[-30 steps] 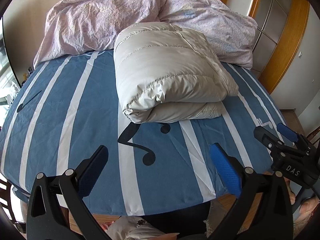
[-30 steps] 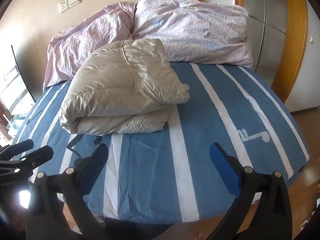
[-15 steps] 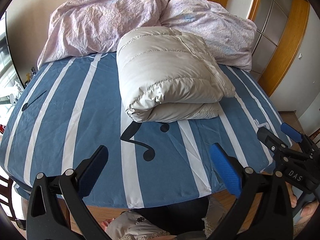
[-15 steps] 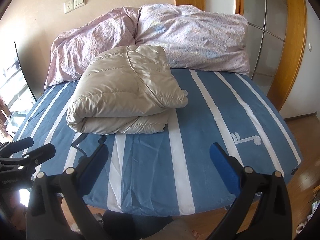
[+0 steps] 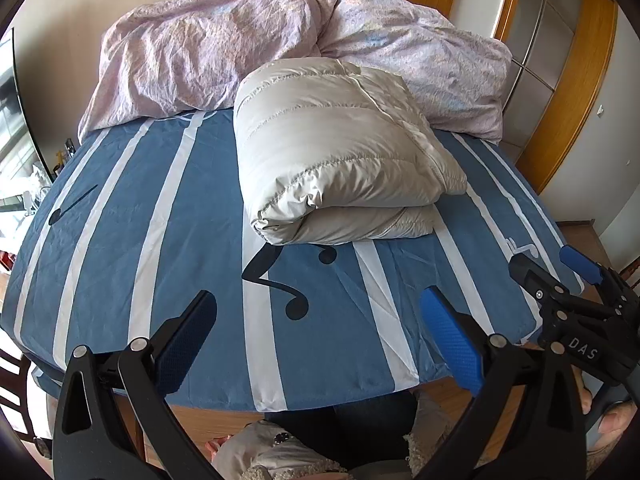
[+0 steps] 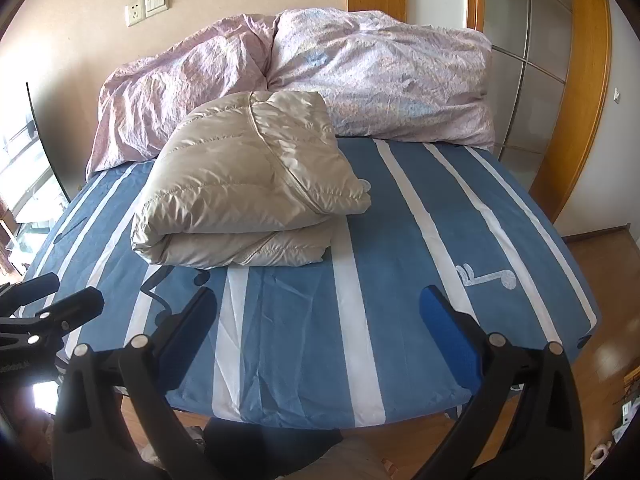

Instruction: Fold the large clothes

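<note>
A beige quilted down jacket (image 5: 340, 160) (image 6: 248, 192) lies folded into a thick bundle on the blue bed sheet with white stripes (image 5: 152, 240) (image 6: 400, 232). My left gripper (image 5: 320, 336) is open over the foot edge of the bed, well short of the jacket, with nothing between its blue pads. My right gripper (image 6: 320, 332) is also open and empty, over the same edge. Each gripper shows at the side of the other's view: the right one (image 5: 560, 280) and the left one (image 6: 52, 300).
A crumpled pink duvet (image 5: 240, 40) (image 6: 360, 68) is heaped at the head of the bed behind the jacket. A wooden-framed wardrobe (image 6: 540, 60) stands to the right. Wooden floor (image 6: 608, 280) lies around the bed. The person's legs (image 5: 340, 432) are below the bed's foot edge.
Both grippers have drawn back and risen from the bed, so the jacket sits farther off and more of the bed's foot edge shows. The jacket has not moved.
</note>
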